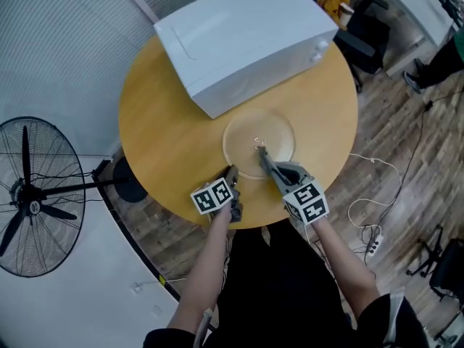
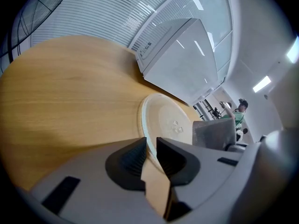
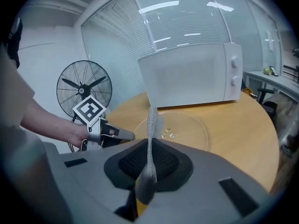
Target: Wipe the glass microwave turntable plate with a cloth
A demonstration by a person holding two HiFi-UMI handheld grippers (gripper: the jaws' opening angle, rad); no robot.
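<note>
Right gripper (image 3: 149, 146) clenched on a grey cloth (image 3: 151, 120); the strip stands upright out of the jaws. Left gripper (image 2: 150, 149): jaws parted, near rim of the plate (image 1: 243, 138) in the gap, pads not pressing. Plate is clear glass, round, with a raised rim and small nubs at its middle. It lies flat on the wooden table (image 1: 163, 122), centre of the head view, just below the white microwave (image 1: 239, 35). Small label (image 2: 146, 45) on the microwave, too small to read.
</note>
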